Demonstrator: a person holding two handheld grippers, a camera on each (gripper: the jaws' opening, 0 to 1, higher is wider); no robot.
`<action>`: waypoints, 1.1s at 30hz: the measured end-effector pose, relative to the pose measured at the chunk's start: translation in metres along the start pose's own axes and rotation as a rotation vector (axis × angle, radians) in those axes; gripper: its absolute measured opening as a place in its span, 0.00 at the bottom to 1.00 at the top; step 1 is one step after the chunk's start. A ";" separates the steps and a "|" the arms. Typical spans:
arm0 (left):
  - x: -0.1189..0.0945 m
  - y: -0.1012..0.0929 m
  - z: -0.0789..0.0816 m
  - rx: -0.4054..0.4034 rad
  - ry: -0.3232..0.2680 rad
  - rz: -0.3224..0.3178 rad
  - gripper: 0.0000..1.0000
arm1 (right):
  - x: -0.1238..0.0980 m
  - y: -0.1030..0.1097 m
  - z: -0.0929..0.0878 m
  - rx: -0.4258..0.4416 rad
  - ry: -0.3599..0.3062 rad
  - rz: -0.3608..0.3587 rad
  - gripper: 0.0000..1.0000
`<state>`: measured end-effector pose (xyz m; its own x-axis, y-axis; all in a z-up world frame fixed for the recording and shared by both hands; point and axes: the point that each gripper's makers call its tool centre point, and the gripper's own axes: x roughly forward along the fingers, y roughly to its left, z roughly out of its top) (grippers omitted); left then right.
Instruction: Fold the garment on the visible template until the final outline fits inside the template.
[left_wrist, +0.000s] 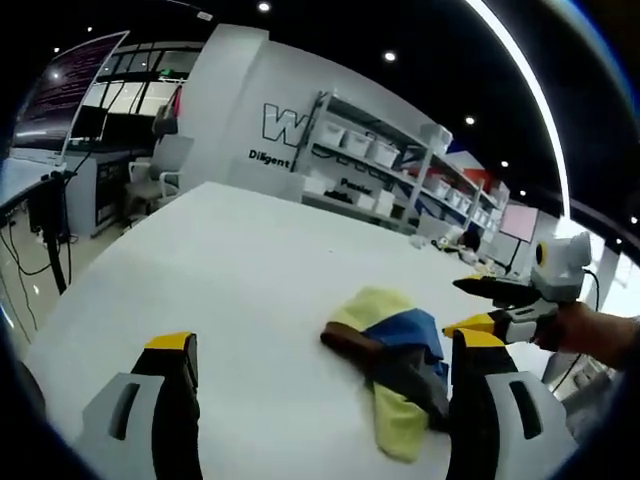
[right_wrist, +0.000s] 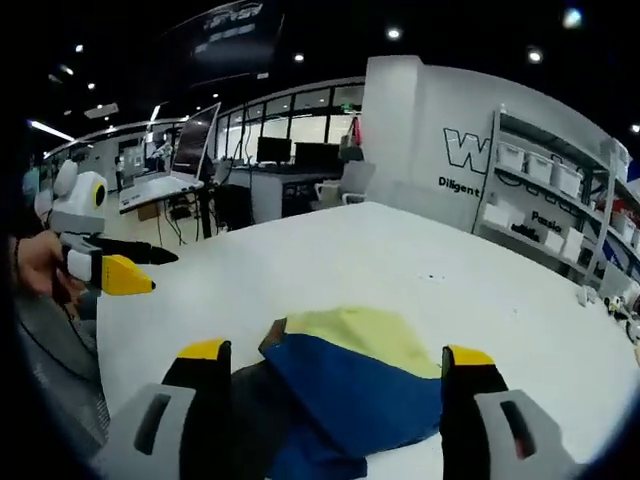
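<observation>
the crumpled fabric garment in pale yellow, blue and dark brown panels (left_wrist: 392, 365) lies in a loose heap on the broad white matte table (left_wrist: 230, 280), toward the near edge, and no outline of a template can be made out on the tabletop in either view. the left gripper (left_wrist: 325, 345) hangs above bare table with its yellow-tipped jaws set wide apart and nothing between them, the heap just beside its right-hand jaw. the right gripper (right_wrist: 335, 352) has its jaws wide apart too, straddling the near end of the garment (right_wrist: 345, 385) without any visible pinch on the cloth; whether a tip touches the fabric cannot be told. the step in hand looks like the first grasp, so the sound way is probably to find two true corners or a hem before closing, take a single layer at each, and lift and draw the cloth flat rather than clamping into the bunch, which would only drag folds along. what kind of garment it is, and where its edges run, stays hidden inside the heap, and its near end is cut off behind the right gripper's jaws. the grey metal shelving with white bins (left_wrist: 395, 160) and the wall lettering behind it are partly cropped.
</observation>
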<state>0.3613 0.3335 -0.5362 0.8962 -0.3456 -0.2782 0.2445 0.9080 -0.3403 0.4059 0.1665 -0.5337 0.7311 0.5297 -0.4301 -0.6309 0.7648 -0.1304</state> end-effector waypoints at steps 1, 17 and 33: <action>0.000 0.001 0.000 -0.003 -0.001 0.002 0.99 | 0.003 0.003 0.000 -0.016 0.005 0.009 0.83; -0.002 0.006 0.002 -0.035 -0.008 0.019 0.99 | 0.036 0.034 -0.027 -0.394 0.149 0.089 0.43; 0.000 0.003 -0.002 -0.027 0.011 0.008 0.99 | 0.046 0.029 -0.033 -0.495 0.170 0.083 0.00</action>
<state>0.3614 0.3355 -0.5393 0.8939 -0.3414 -0.2906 0.2273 0.9038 -0.3626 0.4127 0.2008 -0.5863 0.6470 0.4825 -0.5904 -0.7620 0.4363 -0.4785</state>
